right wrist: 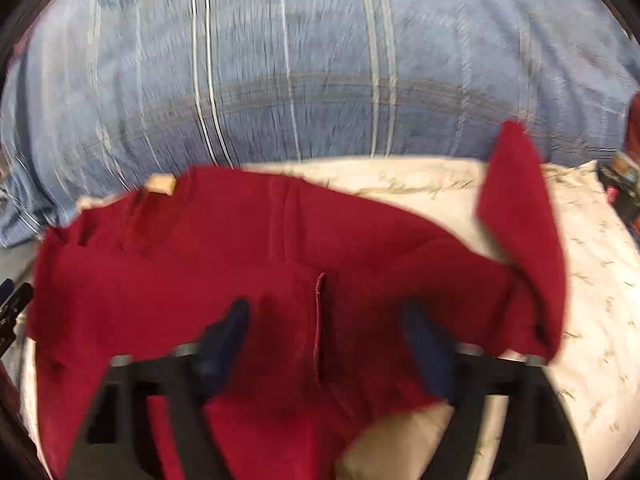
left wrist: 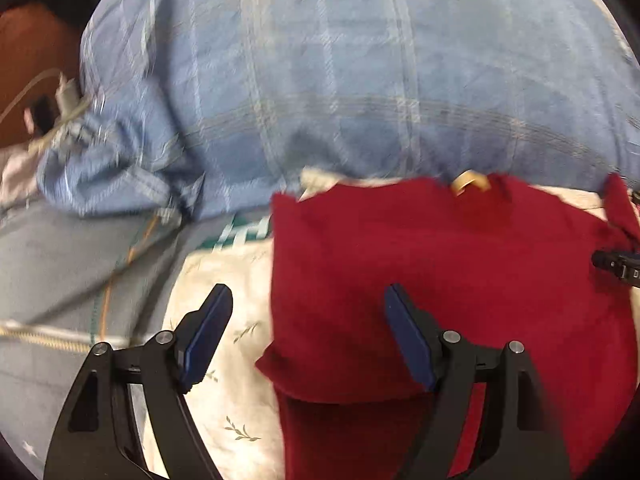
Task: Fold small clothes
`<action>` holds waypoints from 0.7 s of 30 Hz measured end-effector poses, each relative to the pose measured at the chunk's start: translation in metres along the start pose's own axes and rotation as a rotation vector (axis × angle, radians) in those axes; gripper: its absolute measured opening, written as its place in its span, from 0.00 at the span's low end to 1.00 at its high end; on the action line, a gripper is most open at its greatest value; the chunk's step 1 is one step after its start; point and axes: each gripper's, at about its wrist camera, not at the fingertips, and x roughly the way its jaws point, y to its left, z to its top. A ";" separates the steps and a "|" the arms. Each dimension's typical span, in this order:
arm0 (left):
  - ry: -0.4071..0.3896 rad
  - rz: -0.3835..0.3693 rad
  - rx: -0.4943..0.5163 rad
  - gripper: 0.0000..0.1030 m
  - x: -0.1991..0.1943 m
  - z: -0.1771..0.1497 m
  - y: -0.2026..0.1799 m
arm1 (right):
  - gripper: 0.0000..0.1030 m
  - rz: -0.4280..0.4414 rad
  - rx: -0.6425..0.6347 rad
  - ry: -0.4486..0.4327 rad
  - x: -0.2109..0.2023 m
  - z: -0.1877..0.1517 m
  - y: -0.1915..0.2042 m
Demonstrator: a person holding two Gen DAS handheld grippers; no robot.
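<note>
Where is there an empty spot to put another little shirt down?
Bare cream leaf-print cloth shows right of the red shirt, and a narrower strip lies between the shirt and the grey fabric. Behind, the blue plaid bedding crowds everything.

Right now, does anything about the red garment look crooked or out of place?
Yes. On the red garment, one sleeve sticks up and out to the right over the cream floral sheet, not flat like the rest, so the shape is uneven.
</note>
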 end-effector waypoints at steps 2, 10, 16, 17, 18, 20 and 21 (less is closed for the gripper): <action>0.017 -0.004 -0.014 0.76 0.004 -0.004 0.002 | 0.08 0.052 -0.029 -0.008 0.003 0.004 0.006; 0.033 -0.007 -0.025 0.76 0.014 -0.002 -0.004 | 0.05 -0.019 -0.054 -0.111 -0.013 0.020 0.011; 0.045 0.003 -0.013 0.76 0.018 -0.004 -0.008 | 0.22 -0.042 0.017 -0.049 -0.007 0.005 -0.004; 0.040 0.002 -0.014 0.76 0.015 -0.003 -0.008 | 0.24 -0.037 0.001 -0.067 -0.019 -0.001 -0.001; 0.038 0.002 -0.017 0.76 0.014 -0.002 -0.008 | 0.26 -0.024 -0.012 -0.077 -0.027 -0.004 0.003; 0.031 -0.003 -0.031 0.76 0.011 -0.001 -0.010 | 0.26 0.031 -0.046 -0.093 -0.040 -0.012 0.014; 0.028 -0.007 -0.035 0.76 0.010 -0.001 -0.010 | 0.26 0.063 -0.068 -0.092 -0.044 -0.017 0.022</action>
